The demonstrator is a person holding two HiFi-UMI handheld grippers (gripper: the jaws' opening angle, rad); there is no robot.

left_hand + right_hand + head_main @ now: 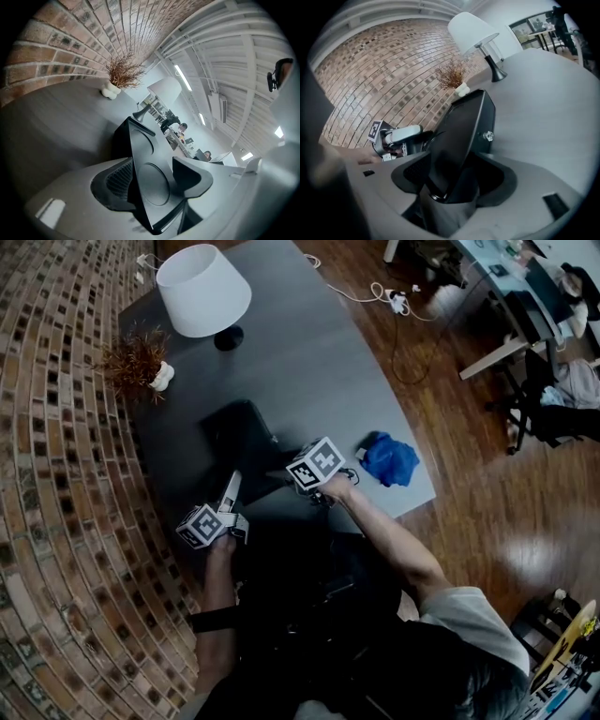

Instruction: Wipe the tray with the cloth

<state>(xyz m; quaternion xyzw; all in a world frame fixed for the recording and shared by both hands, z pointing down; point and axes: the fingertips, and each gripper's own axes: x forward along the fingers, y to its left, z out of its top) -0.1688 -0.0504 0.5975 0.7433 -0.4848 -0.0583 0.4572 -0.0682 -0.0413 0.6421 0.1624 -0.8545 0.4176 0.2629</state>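
From the head view, I see the flat black plastic tray (239,439) near the middle of the dark grey tabletop (300,362), with both tools on it. The left gripper (231,486) reaches its near edge from below, and the right gripper (284,474) comes in from the right side. The crumpled blue cloth (389,458) lies on the tabletop well to the right of the tray, near the table's edge and touched by neither gripper. At the far end stand a lamp with a white shade (202,289) and a dried brown plant in a small white vase (141,362). A brick wall (56,474) runs along the left.

In the left gripper view, the tray's corner stands on edge between the jaws, and both pads press against it. Two shallow round recesses show on the tray face. The tray tilts up off the tabletop, with the plant and the lamp beyond it.

In the right gripper view, the jaws are clamped on the tray's rim. The tray rises steeply away from me, leaning left, with a small shiny stud (488,136) on its right face. The left gripper shows behind it on the left.
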